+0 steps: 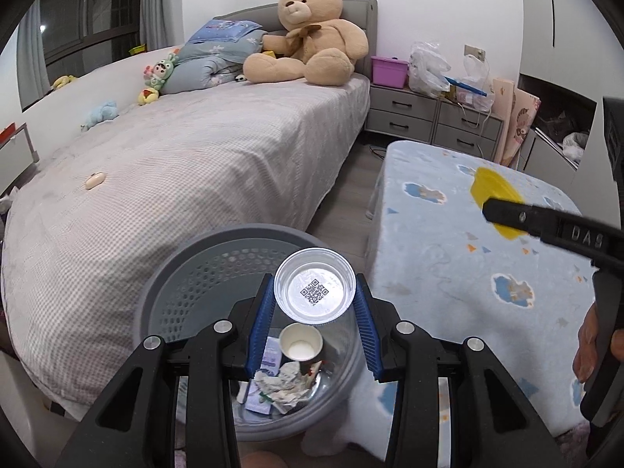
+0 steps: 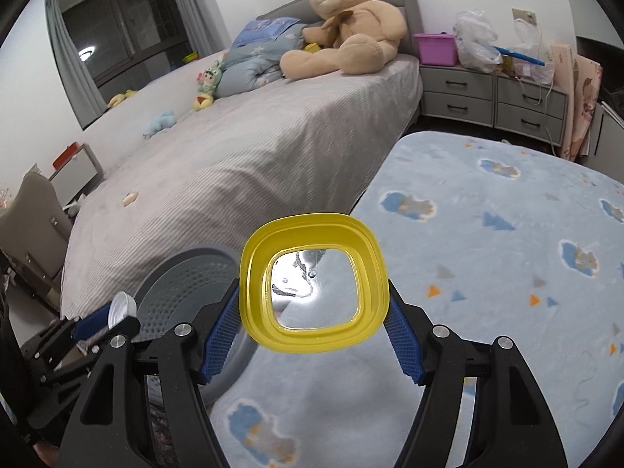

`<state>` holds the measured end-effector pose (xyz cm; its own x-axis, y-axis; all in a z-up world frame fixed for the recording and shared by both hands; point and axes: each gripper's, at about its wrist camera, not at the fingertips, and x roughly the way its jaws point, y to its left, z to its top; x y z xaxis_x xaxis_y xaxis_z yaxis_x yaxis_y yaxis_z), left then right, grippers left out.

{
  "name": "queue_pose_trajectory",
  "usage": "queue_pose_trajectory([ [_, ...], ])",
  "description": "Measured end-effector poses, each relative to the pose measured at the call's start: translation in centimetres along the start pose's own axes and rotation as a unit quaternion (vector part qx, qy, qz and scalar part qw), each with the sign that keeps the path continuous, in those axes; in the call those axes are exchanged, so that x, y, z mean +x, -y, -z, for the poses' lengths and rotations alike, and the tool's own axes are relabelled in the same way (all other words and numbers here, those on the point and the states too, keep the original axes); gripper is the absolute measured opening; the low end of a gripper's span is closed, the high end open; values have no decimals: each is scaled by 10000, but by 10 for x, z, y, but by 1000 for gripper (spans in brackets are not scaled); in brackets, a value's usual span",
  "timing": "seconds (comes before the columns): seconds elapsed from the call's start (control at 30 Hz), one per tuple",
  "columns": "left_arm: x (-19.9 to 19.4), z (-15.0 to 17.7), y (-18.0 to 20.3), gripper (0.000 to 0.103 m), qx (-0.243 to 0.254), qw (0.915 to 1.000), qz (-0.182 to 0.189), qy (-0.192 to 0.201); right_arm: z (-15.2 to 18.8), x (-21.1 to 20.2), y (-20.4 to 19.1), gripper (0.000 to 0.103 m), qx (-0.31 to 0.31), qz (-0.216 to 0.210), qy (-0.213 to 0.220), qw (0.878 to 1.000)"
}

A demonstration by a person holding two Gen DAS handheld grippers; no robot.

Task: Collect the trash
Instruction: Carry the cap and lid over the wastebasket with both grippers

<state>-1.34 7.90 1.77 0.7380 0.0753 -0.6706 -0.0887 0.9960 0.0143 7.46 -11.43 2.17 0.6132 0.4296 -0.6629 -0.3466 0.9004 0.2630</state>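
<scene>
My left gripper (image 1: 315, 304) is shut on a clear plastic cup (image 1: 314, 285) with a QR code on its bottom, held above the grey perforated trash bin (image 1: 183, 273). Inside the bin lie a paper cup (image 1: 300, 342), crumpled paper (image 1: 286, 384) and wrappers. My right gripper (image 2: 314, 314) is shut on a yellow square plastic cup (image 2: 312, 286) with a clear bottom, held over the blue blanket beside the bin (image 2: 183, 284). In the left wrist view the right gripper's finger (image 1: 546, 224) and the yellow cup (image 1: 493, 191) show at the right.
A bed (image 1: 175, 171) with a grey checked cover stands left, with a big teddy bear (image 1: 312, 35) and small toys on it. A blue cloud-patterned blanket (image 2: 487, 273) covers a low surface at the right. Grey drawers (image 1: 433, 121) with bags stand behind. A hand (image 1: 592, 347) holds the right gripper.
</scene>
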Motion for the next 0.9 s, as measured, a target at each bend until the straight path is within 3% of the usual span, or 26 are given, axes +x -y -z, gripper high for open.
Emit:
queue_pose_trajectory([
  [0.37, -33, 0, -57, 39, -220, 9995, 70, 192, -7, -19, -58, 67, -114, -20, -141, 9998],
  [0.9, -48, -10, -59, 39, -132, 9989, -321, 315, -1, -30, -83, 67, -309, -456, 125, 9984],
])
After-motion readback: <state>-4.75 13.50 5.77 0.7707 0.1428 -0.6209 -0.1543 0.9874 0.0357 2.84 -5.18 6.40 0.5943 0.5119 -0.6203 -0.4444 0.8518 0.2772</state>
